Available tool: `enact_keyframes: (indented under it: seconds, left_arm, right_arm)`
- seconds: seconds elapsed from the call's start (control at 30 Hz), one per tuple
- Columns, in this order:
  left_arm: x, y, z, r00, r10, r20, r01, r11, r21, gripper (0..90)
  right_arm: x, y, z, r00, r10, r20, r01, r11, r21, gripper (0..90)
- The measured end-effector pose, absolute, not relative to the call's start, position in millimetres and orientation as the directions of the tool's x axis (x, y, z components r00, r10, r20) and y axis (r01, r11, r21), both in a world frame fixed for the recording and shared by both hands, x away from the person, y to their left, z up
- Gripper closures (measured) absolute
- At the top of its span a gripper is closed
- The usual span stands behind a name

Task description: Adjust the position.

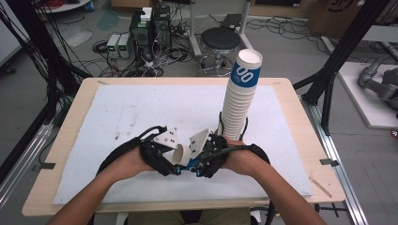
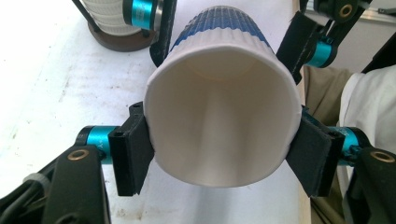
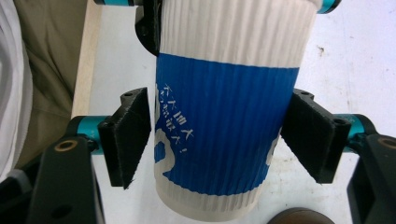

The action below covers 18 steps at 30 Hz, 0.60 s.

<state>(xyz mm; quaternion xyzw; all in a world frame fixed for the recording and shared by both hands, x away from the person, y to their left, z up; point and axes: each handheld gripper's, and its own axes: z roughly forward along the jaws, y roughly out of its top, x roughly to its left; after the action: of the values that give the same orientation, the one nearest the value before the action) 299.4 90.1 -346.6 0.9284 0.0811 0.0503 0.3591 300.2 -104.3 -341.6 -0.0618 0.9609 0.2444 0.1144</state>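
Note:
A ribbed white paper cup with a blue band (image 1: 180,153) lies sideways in the air just above the table, between my two hands. My left gripper (image 2: 224,154) is shut on its open rim; the pads (image 2: 133,149) press both sides of the mouth. My right gripper (image 3: 217,140) closes on the blue band near the base, with its pads (image 3: 128,140) touching the cup (image 3: 224,70) on either side. In the high view, the left gripper (image 1: 174,159) and right gripper (image 1: 193,161) meet at the table's front centre.
A tall stack of the same cups (image 1: 241,93) stands on a dark round base (image 2: 121,39) just behind my right hand. A white sheet (image 1: 141,108) covers the wooden table (image 1: 75,122). A stool and cables lie on the floor beyond.

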Motion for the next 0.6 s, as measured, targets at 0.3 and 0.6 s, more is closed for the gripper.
enact_keyframes:
  seconds: [0.3, 0.6]
  left_arm:
    - [298.9, 87.8, -345.3, 0.975, 0.220, 0.032, 0.136, -0.703, 0.698, 21.8]
    - [295.9, 92.3, -349.9, 0.975, 0.221, 0.024, 0.128, -0.645, 0.753, 19.6]
  right_arm:
    - [301.1, -102.6, -343.8, -0.966, -0.044, -0.254, -0.158, 0.879, 0.449, 27.2]
    - [301.7, -108.1, -348.6, -0.973, -0.021, -0.229, -0.133, 0.862, 0.489, 27.6]
